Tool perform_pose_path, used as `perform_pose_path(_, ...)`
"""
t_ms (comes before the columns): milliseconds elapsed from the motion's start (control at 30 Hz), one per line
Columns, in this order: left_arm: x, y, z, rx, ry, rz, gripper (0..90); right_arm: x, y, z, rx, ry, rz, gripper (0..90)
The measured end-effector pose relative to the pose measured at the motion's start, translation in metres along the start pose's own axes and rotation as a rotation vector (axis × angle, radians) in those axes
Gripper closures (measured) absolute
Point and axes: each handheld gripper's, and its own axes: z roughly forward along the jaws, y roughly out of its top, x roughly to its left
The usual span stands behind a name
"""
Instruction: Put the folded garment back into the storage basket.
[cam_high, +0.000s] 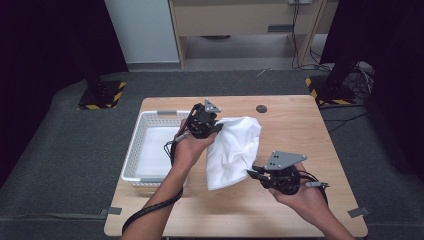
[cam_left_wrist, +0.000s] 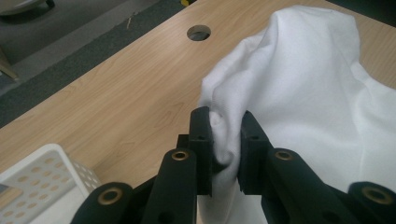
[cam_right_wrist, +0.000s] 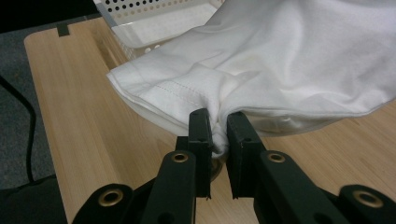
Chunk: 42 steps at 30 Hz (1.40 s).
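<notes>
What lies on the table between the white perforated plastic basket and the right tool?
The white cloth garment lies there, held at one end by the left tool and at the other by the right tool, beside the white perforated plastic basket; the high view shows it.

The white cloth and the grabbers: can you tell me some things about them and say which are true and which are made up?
1. Both grippers pinch the white cloth. True: the left gripper and the right gripper each have a fold between their jaws.
2. The cloth lies inside the basket. False: it is outside, to the right of the basket.
3. The table is wooden, with a round hole near its far edge. True.
4. The cloth is red. False: it is white.
5. The basket is to the person's left. True.
</notes>
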Motion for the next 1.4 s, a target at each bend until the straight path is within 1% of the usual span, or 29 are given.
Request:
perform_pose_path(100,0.003,-0.001,-0.002,0.006,0.005,-0.001,79.7,0.0,0.003,0.002,-0.005,0.004,-0.003,81.7)
perform_pose_path(233,0.008,0.0,-0.008,0.0,0.011,0.003,79.7,0.0,0.008,0.004,-0.013,0.009,-0.002,81.6)
perform_pose_path(433,0.016,0.002,-0.018,-0.004,0.023,0.01,79.7,0.001,0.017,0.006,-0.029,0.011,-0.006,81.6)
perform_pose_path(533,0.021,0.001,-0.022,-0.003,0.026,0.012,79.7,0.003,0.024,0.01,-0.032,0.012,-0.01,81.6)
perform_pose_path(800,0.035,-0.004,-0.03,-0.005,0.035,0.001,79.7,0.005,0.036,0.019,-0.03,0.02,-0.022,81.6)
perform_pose_path(1000,0.043,-0.004,-0.037,-0.009,0.047,-0.006,79.7,0.006,0.044,0.023,-0.038,0.024,-0.026,81.6)
perform_pose_path(1133,0.046,-0.003,-0.04,-0.016,0.053,-0.007,79.7,0.006,0.047,0.027,-0.044,0.029,-0.025,81.6)
perform_pose_path(1400,0.052,-0.006,-0.039,-0.008,0.057,-0.003,79.7,0.006,0.049,0.034,-0.045,0.034,-0.023,81.6)
